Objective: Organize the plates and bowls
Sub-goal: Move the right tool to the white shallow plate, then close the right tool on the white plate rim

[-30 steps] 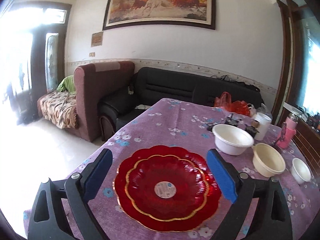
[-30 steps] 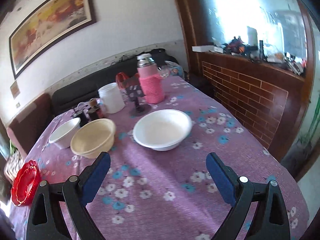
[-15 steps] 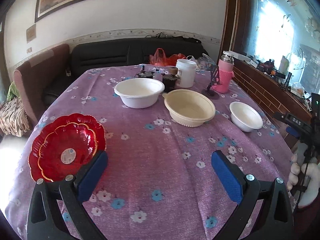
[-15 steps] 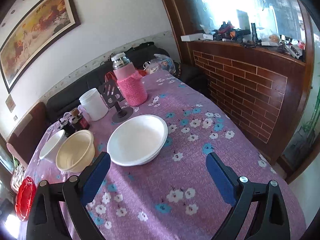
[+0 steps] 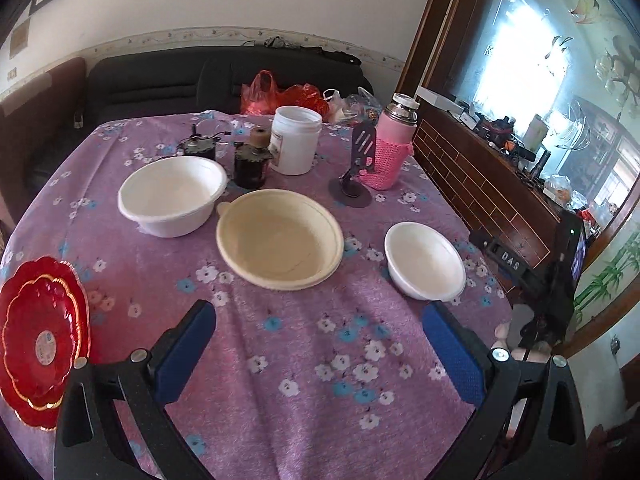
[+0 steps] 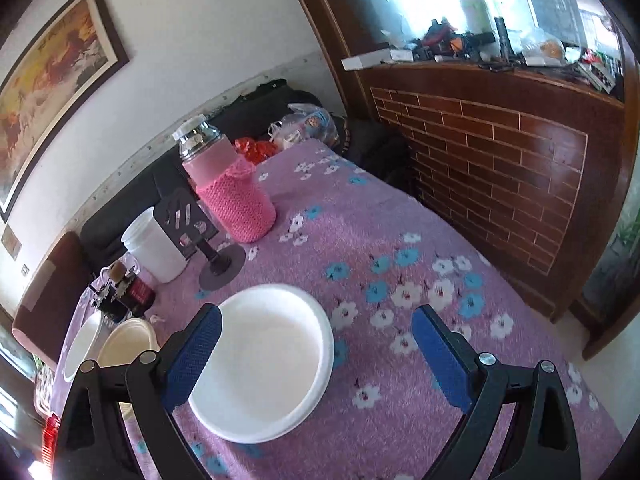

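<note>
Left gripper [image 5: 318, 354] held low over the near part of the purple cloth [image 5: 304, 344], aimed across the table, blue pads [image 5: 185, 350] spread wide with nothing between them. Right gripper [image 6: 316, 354] tilted down over the small white bowl [image 6: 262, 364], jaws wide apart; left pad [image 6: 192, 354] overlapping the bowl's near-left rim in view, contact impossible to judge, other pad over bare cloth.

From the left view: large white bowl [image 5: 172, 196], cream bowl [image 5: 280, 238] and small white bowl [image 5: 424, 260] in a loose row, apart from one another. Two red plates [image 5: 40, 340] stacked at the table's left edge, partly cut by the frame and by the gripper body. Behind the bowls: white jar [image 5: 295, 140], dark bottle [image 5: 250, 160], pink flask [image 5: 390, 148], black stand [image 5: 354, 176].

At far right of the left view, the other gripper's dark body with a hand [image 5: 516, 344] below, blurred and mostly hidden. In the right view, cream bowl [image 6: 128, 344] and large white bowl [image 6: 82, 344] half hidden behind the left finger; red plates only a sliver at bottom left.

Compared with half a second ago: left view swung further right, plates slid toward the frame edge. Right gripper closer to the small bowl, now filling the gap's left side.
</note>
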{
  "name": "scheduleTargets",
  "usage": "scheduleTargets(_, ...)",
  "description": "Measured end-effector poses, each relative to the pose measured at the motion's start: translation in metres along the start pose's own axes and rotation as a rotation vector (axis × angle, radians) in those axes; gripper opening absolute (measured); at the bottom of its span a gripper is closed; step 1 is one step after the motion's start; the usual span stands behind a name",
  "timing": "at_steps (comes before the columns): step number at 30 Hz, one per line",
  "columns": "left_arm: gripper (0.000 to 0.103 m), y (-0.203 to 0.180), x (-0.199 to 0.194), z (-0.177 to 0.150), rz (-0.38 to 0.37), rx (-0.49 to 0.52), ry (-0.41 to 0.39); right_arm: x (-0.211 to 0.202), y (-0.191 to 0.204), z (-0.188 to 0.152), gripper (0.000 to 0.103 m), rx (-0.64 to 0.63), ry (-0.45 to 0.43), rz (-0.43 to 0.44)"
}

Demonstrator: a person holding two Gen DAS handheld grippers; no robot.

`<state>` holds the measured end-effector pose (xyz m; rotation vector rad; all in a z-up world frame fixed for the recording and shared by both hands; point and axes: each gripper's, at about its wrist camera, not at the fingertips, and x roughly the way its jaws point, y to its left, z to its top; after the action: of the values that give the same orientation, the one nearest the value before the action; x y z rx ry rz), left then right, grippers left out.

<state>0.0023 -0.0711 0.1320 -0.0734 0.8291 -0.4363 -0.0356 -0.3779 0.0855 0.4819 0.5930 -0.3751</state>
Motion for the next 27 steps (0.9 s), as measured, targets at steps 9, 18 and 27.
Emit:
scheduleTargets(9, 0.092, -0.061, 0.112, 0.055, 0.002, 0.069, 0.111, 0.020, -0.010, -0.008, 0.083, 0.003, 0.111, 0.062)
scheduleTargets(18, 0.078, -0.100, 0.190, 0.058, 0.028, 0.187, 0.218, 0.039, -0.008, -0.017, 0.068, -0.008, 0.190, 0.053)
scheduleTargets(27, 0.073, -0.093, 0.223, 0.048, 0.034, 0.171, 0.300, 0.049, -0.006, -0.022, 0.062, -0.011, 0.229, 0.055)
